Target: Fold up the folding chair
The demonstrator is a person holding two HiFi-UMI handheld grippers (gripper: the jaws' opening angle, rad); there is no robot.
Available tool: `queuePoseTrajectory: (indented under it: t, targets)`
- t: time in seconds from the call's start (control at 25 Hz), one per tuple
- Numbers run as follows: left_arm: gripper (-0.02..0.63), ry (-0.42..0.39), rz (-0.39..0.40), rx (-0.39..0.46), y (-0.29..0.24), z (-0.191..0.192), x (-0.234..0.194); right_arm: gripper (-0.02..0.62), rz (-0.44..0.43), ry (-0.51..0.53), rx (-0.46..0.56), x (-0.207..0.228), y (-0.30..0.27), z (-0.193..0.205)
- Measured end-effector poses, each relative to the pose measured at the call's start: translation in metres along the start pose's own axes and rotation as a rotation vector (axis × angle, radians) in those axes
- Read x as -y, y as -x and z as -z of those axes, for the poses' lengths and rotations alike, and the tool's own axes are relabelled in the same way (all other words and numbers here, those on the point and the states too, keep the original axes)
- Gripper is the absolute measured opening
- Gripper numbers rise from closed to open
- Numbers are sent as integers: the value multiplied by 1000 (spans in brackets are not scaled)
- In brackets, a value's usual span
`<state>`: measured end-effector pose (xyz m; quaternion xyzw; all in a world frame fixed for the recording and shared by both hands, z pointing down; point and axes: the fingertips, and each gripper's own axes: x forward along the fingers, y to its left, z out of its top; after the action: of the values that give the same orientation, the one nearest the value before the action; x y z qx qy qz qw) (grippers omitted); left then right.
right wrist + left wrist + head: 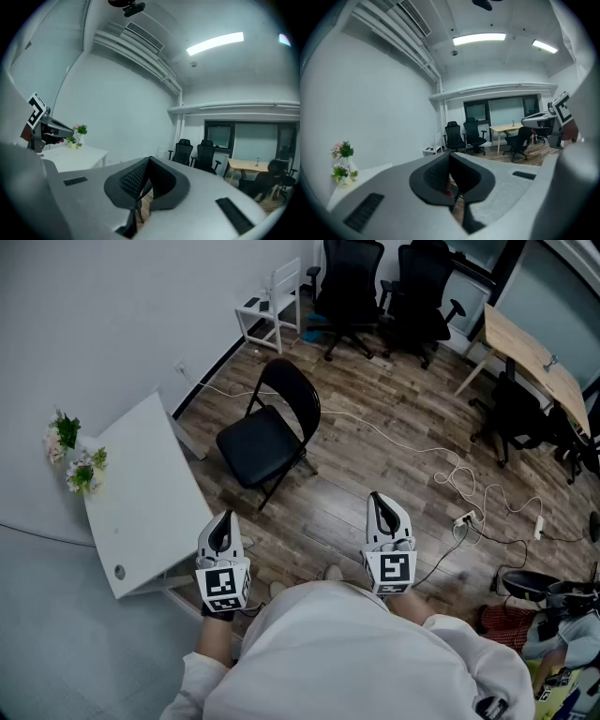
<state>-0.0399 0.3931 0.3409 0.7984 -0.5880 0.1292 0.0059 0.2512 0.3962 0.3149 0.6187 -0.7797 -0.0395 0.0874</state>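
Chair: the black folding chair [270, 432] stood unfolded on the wood floor [375, 437], with its seat flat and its back upright on the far side.
Chair's place: mid-scene, just right of the white table [141, 493] and well short of the far wall.
Contact: nothing touched the chair, and both grippers were well apart from it on the near side.
Left gripper: the left gripper [223, 521] had its jaws fully together, pad against pad, with nothing clamped between them. It pointed toward the chair from the near left, close to the table's near corner.
Right gripper: the right gripper [380, 504] was likewise closed and held nothing. It pointed forward over bare floor, near and to the right of the chair.
Pair: the two grippers were held side by side, apart from each other, in front of the person [356, 662]. Their marker cubes faced up toward the head view.
Table: it stood against the left wall, with flowers [75, 460] at its left edge.
Far end: two black office chairs [384, 287] stood side by side.
Right side: a wooden desk [530, 352] stood at the far right, with another dark chair just beside it.
Floor: white cables [464, 484] trailed between the folding chair and the desk, and a power strip lay right of the right gripper.
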Motion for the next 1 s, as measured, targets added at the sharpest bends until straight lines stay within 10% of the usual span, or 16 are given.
queuePoseTrajectory:
  t: [0.52,0.64,0.8,1.0]
  targets:
    - [12,13,29,-2,-3,7,9,14,-27,5,17,-5,2,10]
    - [121,13,54,-8,-4,8,15,17,-24,7,35,-1,3,6]
    - [298,39,79,-4,-5,8,15,336,-38,3,37,-2,-3,8]
    - [385,55,60,-14,-10,10,9,377,-6,17,65,9,-3,10]
